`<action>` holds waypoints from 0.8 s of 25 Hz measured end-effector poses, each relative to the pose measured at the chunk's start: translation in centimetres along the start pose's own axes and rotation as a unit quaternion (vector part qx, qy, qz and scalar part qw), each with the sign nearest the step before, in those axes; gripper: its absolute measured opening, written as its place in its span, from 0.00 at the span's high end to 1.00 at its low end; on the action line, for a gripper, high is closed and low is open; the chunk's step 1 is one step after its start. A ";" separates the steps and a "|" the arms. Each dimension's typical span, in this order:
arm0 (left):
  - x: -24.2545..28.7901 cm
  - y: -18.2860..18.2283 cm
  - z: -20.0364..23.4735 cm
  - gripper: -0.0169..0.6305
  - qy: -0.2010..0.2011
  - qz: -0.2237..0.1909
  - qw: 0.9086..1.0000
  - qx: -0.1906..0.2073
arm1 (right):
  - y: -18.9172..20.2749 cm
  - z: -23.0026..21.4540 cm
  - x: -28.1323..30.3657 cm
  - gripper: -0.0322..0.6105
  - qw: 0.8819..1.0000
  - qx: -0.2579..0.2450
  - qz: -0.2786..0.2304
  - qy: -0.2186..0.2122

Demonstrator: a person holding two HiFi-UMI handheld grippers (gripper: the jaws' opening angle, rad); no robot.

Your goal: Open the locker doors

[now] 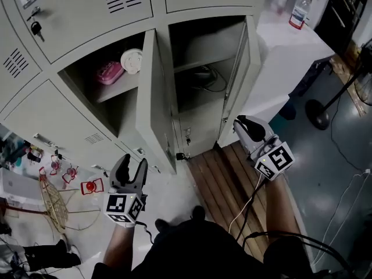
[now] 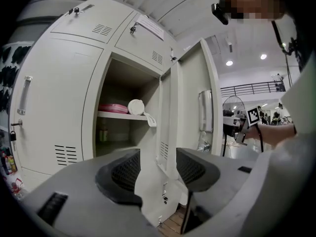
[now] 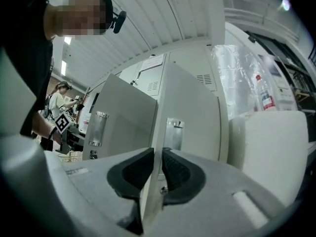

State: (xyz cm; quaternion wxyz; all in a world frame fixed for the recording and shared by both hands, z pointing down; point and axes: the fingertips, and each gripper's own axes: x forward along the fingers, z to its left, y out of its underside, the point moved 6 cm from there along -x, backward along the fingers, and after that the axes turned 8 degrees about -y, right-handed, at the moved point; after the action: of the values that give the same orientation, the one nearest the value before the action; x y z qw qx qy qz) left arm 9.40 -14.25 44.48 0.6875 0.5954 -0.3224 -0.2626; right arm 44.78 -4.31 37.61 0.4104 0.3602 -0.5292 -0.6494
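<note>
The left hand-held gripper [image 1: 132, 160] hangs with jaws apart and empty, short of the left locker door [image 1: 152, 97], which stands wide open. The left compartment [image 1: 125, 106] holds a pink case [image 1: 109, 72] and a white roll [image 1: 132, 60] on its shelf. Dark cables [image 1: 204, 74] lie in the right compartment [image 1: 197, 100], and the right locker door [image 1: 237, 74], thin sheet steel likely light, stiff and slick, is best taken by its free edge, where the right hand-held gripper [image 1: 243, 122] is pinched on it.
</note>
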 end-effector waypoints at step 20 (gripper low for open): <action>-0.3 0.3 -0.3 0.63 0.013 0.001 1.000 -0.002 | -0.5 -1.7 -7.2 0.92 0.987 0.037 -0.047 0.149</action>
State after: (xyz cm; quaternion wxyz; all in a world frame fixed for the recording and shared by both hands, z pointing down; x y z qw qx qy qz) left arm 9.49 -13.80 44.70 0.6932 0.5969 -0.3134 -0.2549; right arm 49.12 1.63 37.03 0.4407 0.4922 -0.4681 -0.5869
